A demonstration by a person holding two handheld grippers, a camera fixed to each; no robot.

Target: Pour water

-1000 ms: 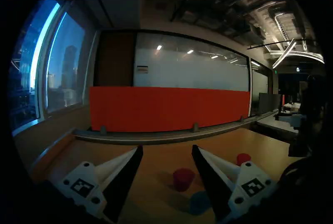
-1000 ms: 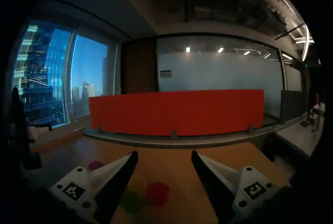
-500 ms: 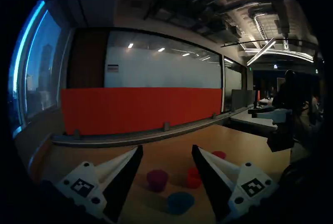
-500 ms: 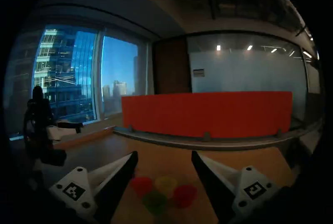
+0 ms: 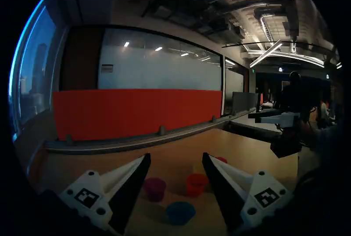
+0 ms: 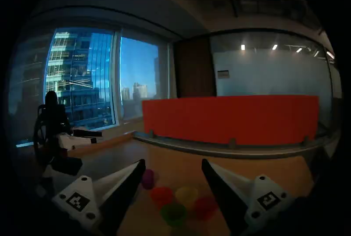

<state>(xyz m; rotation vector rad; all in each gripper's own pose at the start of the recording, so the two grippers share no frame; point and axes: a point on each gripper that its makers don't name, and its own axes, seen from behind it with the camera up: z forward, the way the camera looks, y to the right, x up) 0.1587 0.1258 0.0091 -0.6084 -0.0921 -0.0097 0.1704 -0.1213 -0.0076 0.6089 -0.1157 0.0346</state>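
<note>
**While both claws gape empty, the cups sit on the desk**

Over to the left gripper view: the left claw (image 5: 175, 155) is spread wide with nothing between its fingers, hanging above the desk (image 5: 109, 159). Down in the gap stand three cups. There's a purple cup (image 5: 154, 188) on the left and an orange cup (image 5: 196, 184) near it but apart. A blue cup (image 5: 180, 212) sits closest to the camera. The rim of a red cup (image 5: 221, 160) peeks from behind the right-hand finger. Far off at the right, a person holds the other claw above the desk.

Now the right gripper view: the right claw (image 6: 173, 161) is just as wide open and just as empty. Between its fingers is a tight cluster. A red cup (image 6: 161, 195) and a yellow cup (image 6: 186, 194) stand side by side. A green cup (image 6: 174, 214) is in front of them, and a second red cup (image 6: 205, 205) is at the right. A purple cup (image 6: 148, 178) stands off at the left, hard by the left-hand finger.

What's inside the cups? The light is dim and they're seen from low, so I can't tell.

As for writing, each finger carries a square black-and-white marker (image 5: 86, 197). A small sign (image 5: 107, 68) hangs on the glass wall above the red partition (image 5: 136, 111), too small to read.
</note>
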